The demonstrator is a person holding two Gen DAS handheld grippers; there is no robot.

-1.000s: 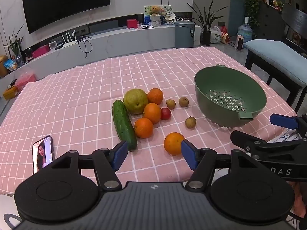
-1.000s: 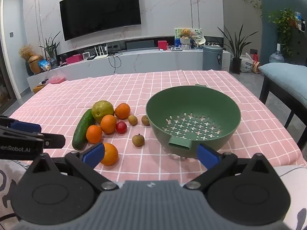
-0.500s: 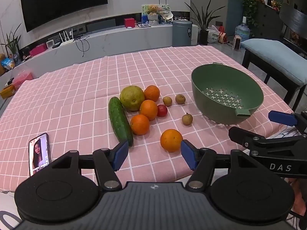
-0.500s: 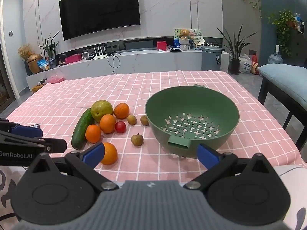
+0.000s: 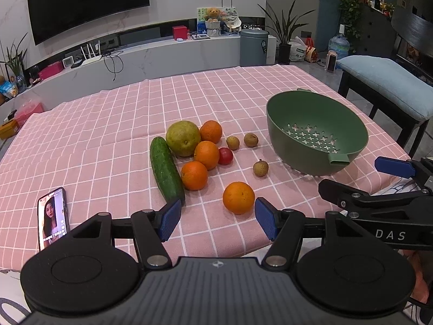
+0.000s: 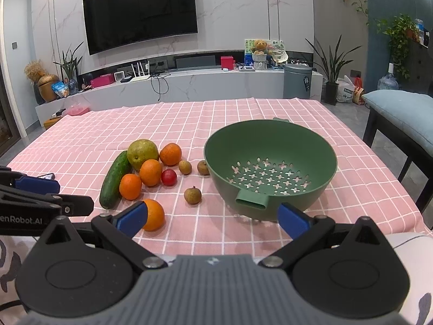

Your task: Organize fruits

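Orange (image 5: 238,197) lies just ahead of the wide-spread left hand-held gripper (image 5: 217,222), untouched.

A home living room — a big wall-mounted TV (image 6: 140,13) hangs on a marble wall above a long low console (image 6: 189,86) with a router (image 6: 139,74) and a teddy bear (image 6: 260,47). Near it stands a table under a pink checked cloth (image 6: 243,113), with potted plants (image 6: 334,62) and a cushioned bench (image 6: 400,113) at the right — domestic furnishings throughout.
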